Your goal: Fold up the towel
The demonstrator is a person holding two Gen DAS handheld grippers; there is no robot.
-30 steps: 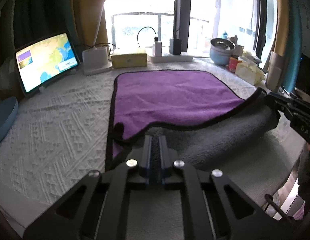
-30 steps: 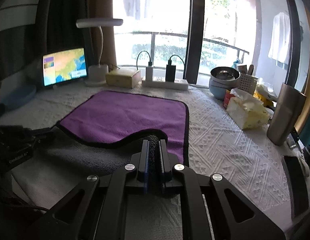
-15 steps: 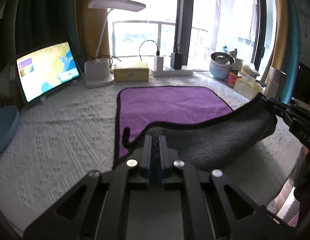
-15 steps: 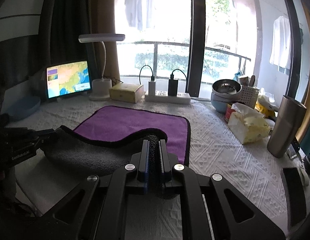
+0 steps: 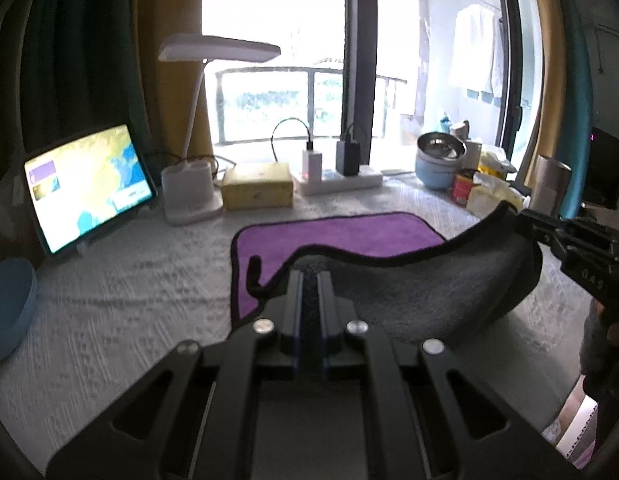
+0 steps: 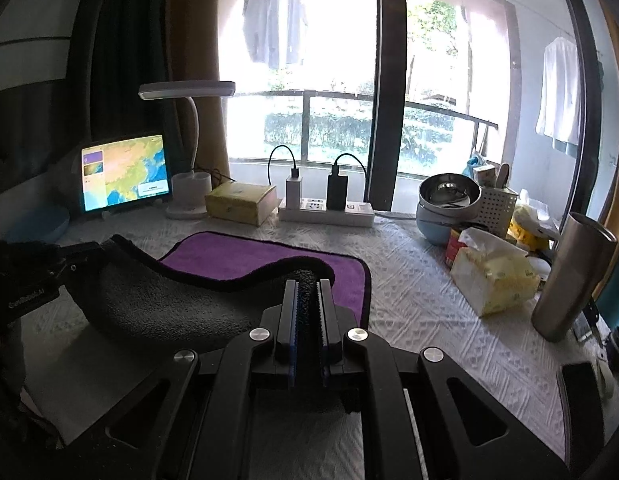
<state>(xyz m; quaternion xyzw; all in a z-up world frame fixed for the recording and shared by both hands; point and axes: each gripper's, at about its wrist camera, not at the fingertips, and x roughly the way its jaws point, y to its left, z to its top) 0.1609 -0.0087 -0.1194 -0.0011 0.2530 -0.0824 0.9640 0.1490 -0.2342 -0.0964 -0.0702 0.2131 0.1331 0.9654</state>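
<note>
The left gripper [image 5: 309,276] is pinching one near corner of the towel [image 5: 409,292], its fingers [image 5: 295,300] clamped on the cloth. The right gripper [image 6: 308,284] is pinching the other corner the same way. The near edge is hanging up in the air, gray side showing, while the purple far half is lying flat on the desk [image 6: 409,288].
</note>
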